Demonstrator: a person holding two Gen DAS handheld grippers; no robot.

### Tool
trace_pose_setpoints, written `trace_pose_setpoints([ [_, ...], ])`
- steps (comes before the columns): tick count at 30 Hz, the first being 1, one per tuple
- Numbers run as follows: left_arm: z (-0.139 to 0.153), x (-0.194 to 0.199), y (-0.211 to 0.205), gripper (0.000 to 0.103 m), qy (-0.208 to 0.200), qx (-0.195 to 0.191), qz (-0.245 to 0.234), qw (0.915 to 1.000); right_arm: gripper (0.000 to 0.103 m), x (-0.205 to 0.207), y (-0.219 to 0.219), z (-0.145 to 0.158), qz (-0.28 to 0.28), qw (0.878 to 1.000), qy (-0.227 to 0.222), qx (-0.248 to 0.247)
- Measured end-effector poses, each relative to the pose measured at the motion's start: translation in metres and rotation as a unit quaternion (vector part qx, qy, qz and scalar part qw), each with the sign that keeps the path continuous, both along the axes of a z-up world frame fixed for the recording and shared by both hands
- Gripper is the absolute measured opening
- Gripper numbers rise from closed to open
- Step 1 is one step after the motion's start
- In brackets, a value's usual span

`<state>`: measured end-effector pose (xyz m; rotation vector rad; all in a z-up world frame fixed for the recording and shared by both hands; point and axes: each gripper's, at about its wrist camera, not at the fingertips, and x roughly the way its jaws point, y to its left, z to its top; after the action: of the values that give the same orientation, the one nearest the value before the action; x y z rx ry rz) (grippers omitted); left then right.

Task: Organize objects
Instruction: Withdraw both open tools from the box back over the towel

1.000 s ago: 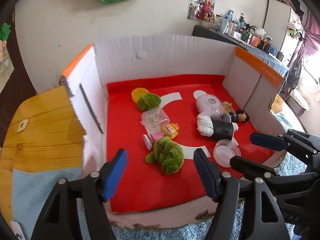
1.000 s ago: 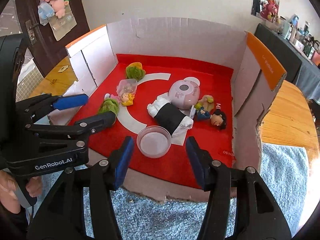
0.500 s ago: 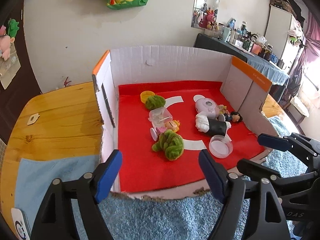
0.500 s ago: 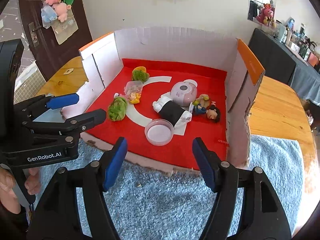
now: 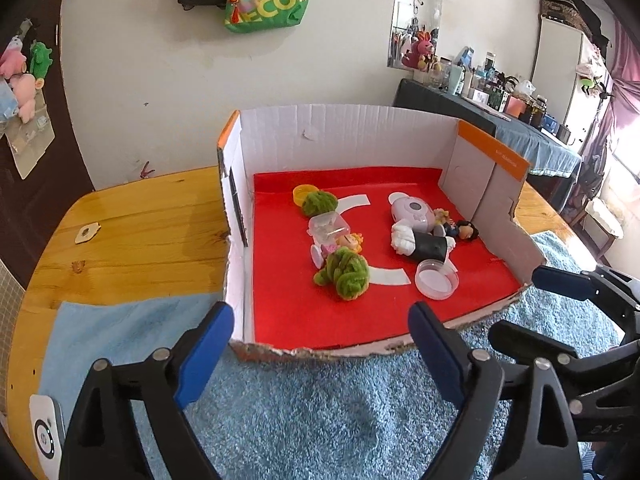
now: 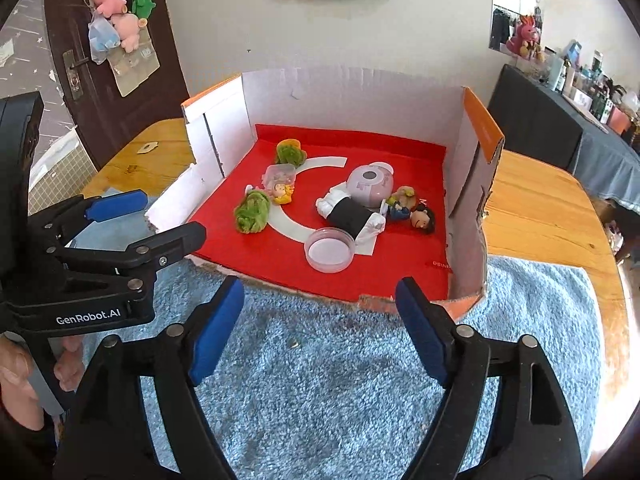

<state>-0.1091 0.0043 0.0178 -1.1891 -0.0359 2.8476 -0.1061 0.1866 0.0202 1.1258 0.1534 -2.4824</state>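
Two grippers, left gripper (image 5: pixel 320 354) and right gripper (image 6: pixel 320 328), both spread wide and holding nothing, above the blue towel (image 6: pixel 340 384) just outside the cardboard box (image 5: pixel 352 132). Inside, on red lining: green plush (image 5: pixel 344 274) beside small doll (image 5: pixel 352 242), clear round lid (image 6: pixel 330 249) touching black-and-white toy (image 6: pixel 350 214), pink round toy (image 6: pixel 370 186) behind.

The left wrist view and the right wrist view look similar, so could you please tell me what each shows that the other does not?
Only the left wrist view shows the yellow lid behind the far green plush, and a white device at the towel's near corner. Only the right wrist view shows the person's hand on the left gripper's handle, and the door handle. Both show the open cardboard box with its toys and the round clear dish, both grippers open and empty.
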Motion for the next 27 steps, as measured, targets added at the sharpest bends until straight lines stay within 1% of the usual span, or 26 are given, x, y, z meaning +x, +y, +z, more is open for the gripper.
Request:
trace_pose_setpoints([
  [2, 0.000, 0.004, 0.000, 0.101, 0.004, -0.003, 0.004, 1.0000, 0.081, 0.004, 0.000, 0.000, 0.000, 1.000, 0.001, 0.000],
  [5, 0.001, 0.009, 0.000, 0.101, 0.009, -0.005, 0.008, 0.9999, 0.081, 0.008, 0.000, -0.001, 0.000, 1.000, 0.000, 0.000],
  [7, 0.001, 0.011, -0.001, 0.103, 0.010, -0.005, 0.010, 0.9999, 0.081, 0.011, 0.001, -0.001, -0.001, 1.000, 0.000, -0.001],
  [10, 0.000, 0.016, -0.003, 0.103, 0.012, -0.008, 0.014, 0.9998, 0.086, 0.016, 0.002, -0.002, -0.003, 1.000, 0.000, -0.003],
  [15, -0.004, 0.022, -0.007, 0.103, 0.008, -0.003, 0.019, 0.9998, 0.087, 0.022, 0.003, -0.005, -0.003, 1.000, -0.002, 0.000],
  [19, -0.010, 0.029, -0.009, 0.103, 0.003, 0.003, 0.019, 0.9998, 0.093, 0.027, 0.004, -0.008, -0.005, 1.000, -0.005, -0.001],
  [23, -0.016, 0.036, -0.010, 0.103, -0.006, 0.009, 0.017, 0.9998, 0.093, 0.033, 0.004, -0.012, -0.007, 1.000, -0.008, -0.001],
  [27, -0.023, 0.042, -0.010, 0.103, -0.011, 0.002, 0.024, 0.9997, 0.093, 0.037, 0.005, -0.016, -0.009, 1.000, -0.013, -0.003],
])
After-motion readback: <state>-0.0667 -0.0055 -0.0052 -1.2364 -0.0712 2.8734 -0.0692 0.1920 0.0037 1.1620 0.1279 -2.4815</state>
